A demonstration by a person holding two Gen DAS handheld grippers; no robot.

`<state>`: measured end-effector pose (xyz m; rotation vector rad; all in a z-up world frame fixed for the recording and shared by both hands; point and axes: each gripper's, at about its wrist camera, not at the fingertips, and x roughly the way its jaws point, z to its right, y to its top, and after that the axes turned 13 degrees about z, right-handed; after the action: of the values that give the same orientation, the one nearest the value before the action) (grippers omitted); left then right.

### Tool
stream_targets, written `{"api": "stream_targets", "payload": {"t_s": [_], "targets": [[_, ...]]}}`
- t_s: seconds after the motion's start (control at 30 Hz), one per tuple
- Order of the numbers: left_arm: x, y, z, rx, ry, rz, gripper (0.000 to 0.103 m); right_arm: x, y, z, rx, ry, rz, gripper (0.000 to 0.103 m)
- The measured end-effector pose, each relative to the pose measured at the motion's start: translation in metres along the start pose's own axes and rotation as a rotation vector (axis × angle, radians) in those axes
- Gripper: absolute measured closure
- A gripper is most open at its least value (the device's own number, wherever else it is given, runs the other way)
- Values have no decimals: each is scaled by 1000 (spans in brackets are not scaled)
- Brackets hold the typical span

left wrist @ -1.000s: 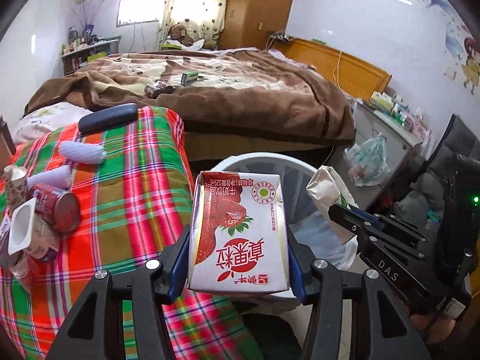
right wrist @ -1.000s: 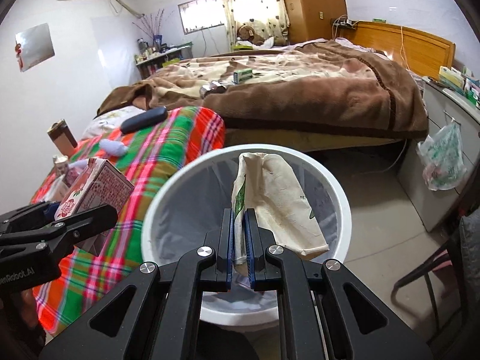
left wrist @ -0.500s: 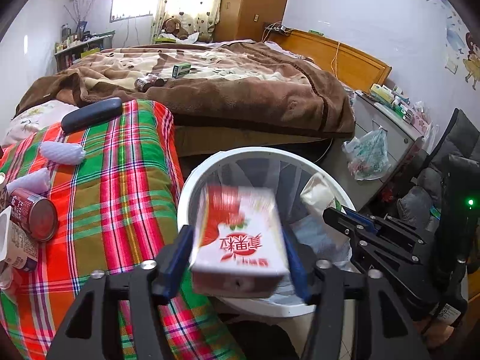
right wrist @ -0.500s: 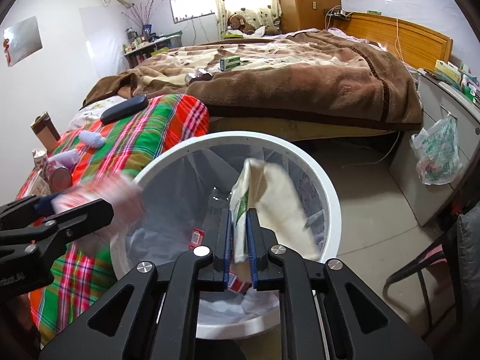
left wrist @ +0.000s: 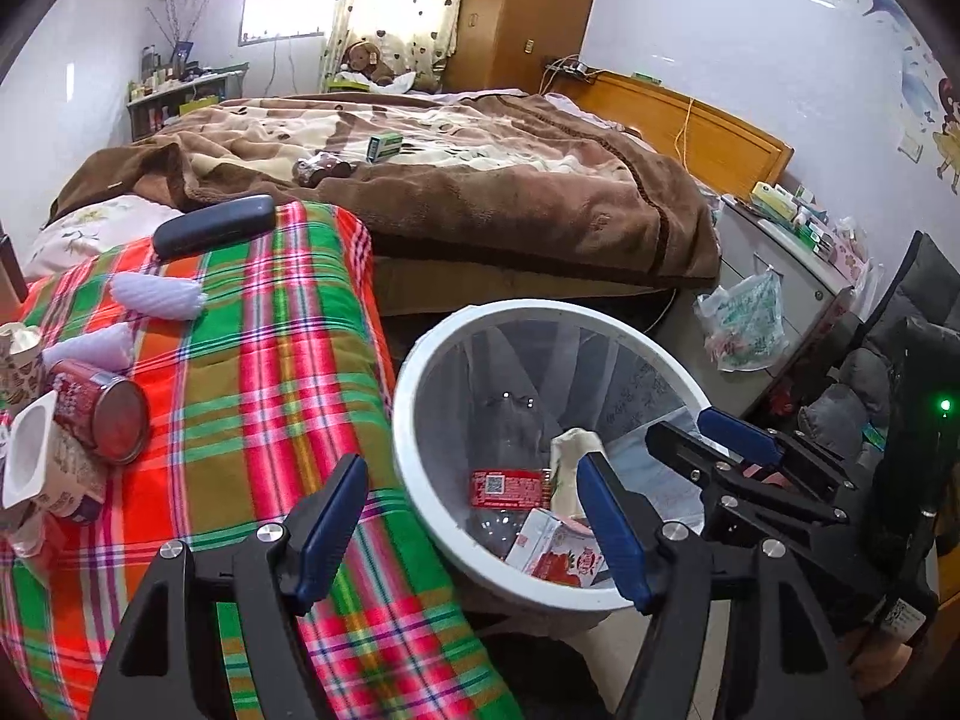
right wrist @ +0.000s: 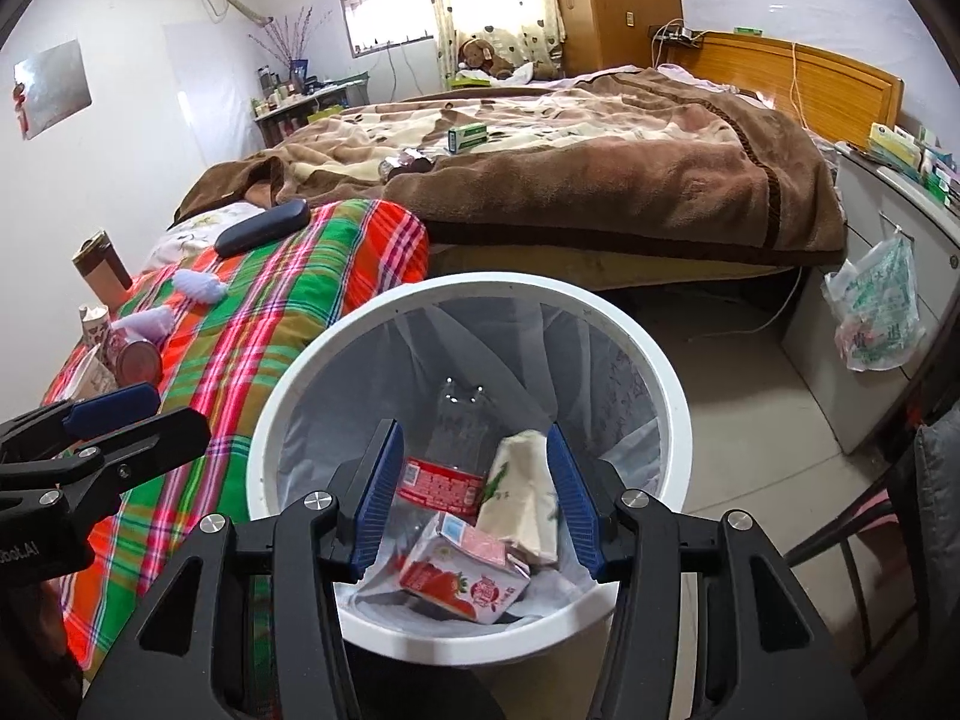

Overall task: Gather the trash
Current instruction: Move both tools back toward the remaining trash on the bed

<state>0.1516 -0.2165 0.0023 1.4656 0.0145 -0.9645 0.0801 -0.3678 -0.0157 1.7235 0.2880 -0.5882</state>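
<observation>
A white round trash bin [right wrist: 672, 384] with a clear liner stands on the floor beside the plaid bed cover. Inside it lie a strawberry milk carton [right wrist: 462, 579], a cream paper bag [right wrist: 522, 498] and a clear bottle with a red label [right wrist: 441, 486]. My right gripper [right wrist: 474, 498] is open and empty above the bin. My left gripper [left wrist: 474, 534] is open and empty over the bin's near left rim [left wrist: 420, 498]; the carton [left wrist: 558, 555] shows in the left wrist view too. On the plaid cover lie a red can [left wrist: 102, 417], a white yogurt cup [left wrist: 30, 462] and two lilac wrappers [left wrist: 159, 297].
A dark glasses case [left wrist: 213, 225] lies at the plaid cover's far end. A big bed with a brown blanket [left wrist: 480, 192] holds a green box [left wrist: 384, 147] and a crushed bottle [left wrist: 321, 170]. A grey cabinet [right wrist: 870, 312] with a hanging plastic bag [right wrist: 876, 312] stands right.
Both grippers opened. The strawberry carton dropped from my left gripper and the paper bag from my right gripper into the bin.
</observation>
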Motion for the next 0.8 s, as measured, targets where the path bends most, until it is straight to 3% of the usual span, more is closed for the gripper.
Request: {"api": "stream_targets", "payload": {"t_s": [0.8], "targets": [[-62,-4,-55,-65,112,95,31,-14,5,-52,-34,85,43,51]]}}
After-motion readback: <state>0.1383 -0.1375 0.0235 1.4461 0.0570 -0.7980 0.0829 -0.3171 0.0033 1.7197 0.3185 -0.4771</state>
